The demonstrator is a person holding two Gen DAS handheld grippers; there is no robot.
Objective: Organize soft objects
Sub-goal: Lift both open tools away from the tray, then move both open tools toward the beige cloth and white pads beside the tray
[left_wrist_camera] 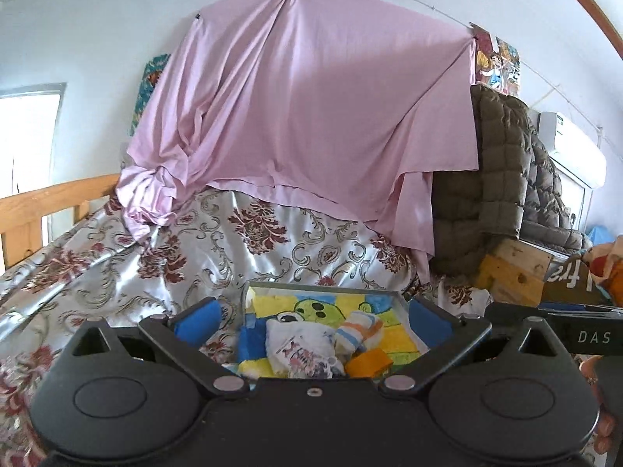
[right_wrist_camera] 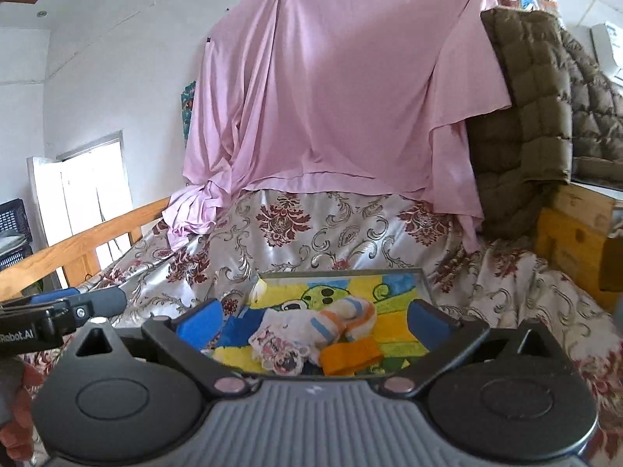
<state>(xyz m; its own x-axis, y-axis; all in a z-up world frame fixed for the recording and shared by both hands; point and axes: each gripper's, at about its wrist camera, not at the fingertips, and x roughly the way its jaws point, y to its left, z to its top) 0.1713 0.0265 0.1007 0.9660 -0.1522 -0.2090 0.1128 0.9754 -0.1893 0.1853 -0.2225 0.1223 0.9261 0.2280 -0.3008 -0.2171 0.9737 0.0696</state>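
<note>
1. A bed (left_wrist_camera: 117, 272) under a silver floral cover filled the lower half of both views.
2. A tray (left_wrist_camera: 323, 287) lay at lower centre, lined with a yellow cartoon towel (left_wrist_camera: 389, 334).
3. On the towel sat a white printed cloth (left_wrist_camera: 300, 350), a striped sock (left_wrist_camera: 360, 330) and an orange piece (left_wrist_camera: 368, 364), touching one another.
4. A pink sheet (left_wrist_camera: 311, 109) hung on the wall at upper centre; a brown quilted jacket (left_wrist_camera: 502, 179) hung at right.
5. A wooden rail (right_wrist_camera: 78, 245) ran at left.
6. The left gripper (left_wrist_camera: 311, 321) and right gripper (right_wrist_camera: 313, 321) had fingers wide, holding nothing.
</note>
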